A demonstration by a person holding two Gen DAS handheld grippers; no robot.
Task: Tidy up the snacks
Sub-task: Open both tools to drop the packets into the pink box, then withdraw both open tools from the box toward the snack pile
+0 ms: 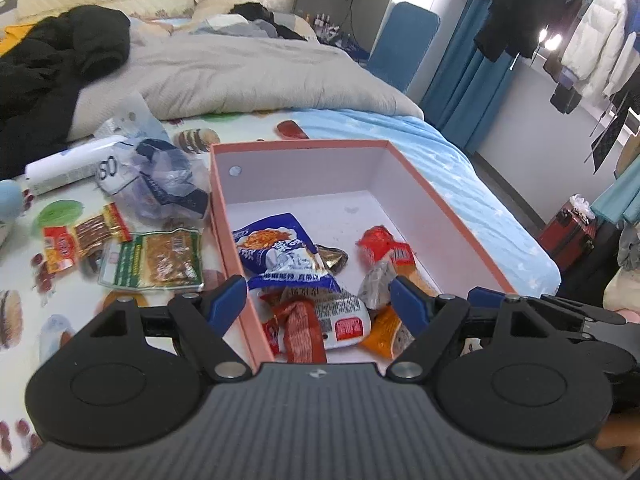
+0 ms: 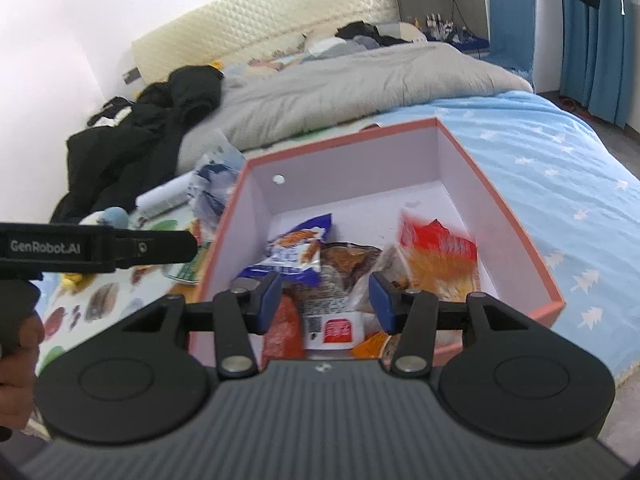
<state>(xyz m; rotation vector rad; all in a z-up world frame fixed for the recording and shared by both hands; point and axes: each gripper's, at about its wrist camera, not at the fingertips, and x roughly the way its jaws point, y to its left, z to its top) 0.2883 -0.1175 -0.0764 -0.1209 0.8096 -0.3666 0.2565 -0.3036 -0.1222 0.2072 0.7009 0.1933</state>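
A pink box (image 1: 304, 145) with a white inside lies on the bed and holds several snack packets: a blue and white one (image 1: 280, 256), red ones (image 1: 384, 242) and an orange one (image 1: 384, 334). My left gripper (image 1: 318, 300) is open and empty over the box's near left wall. My right gripper (image 2: 324, 300) is open and empty over the box's near end (image 2: 548, 308); a red and orange packet (image 2: 438, 254) there looks blurred. Outside the box to the left lie a green packet (image 1: 158, 260) and a red sausage packet (image 1: 86, 238).
A crumpled clear bag (image 1: 160, 184) and a white roll (image 1: 68, 168) lie left of the box. A grey duvet (image 1: 248, 76) and black clothes (image 1: 52, 68) cover the far bed. The left gripper's strap (image 2: 96, 246) shows at the right view's left edge.
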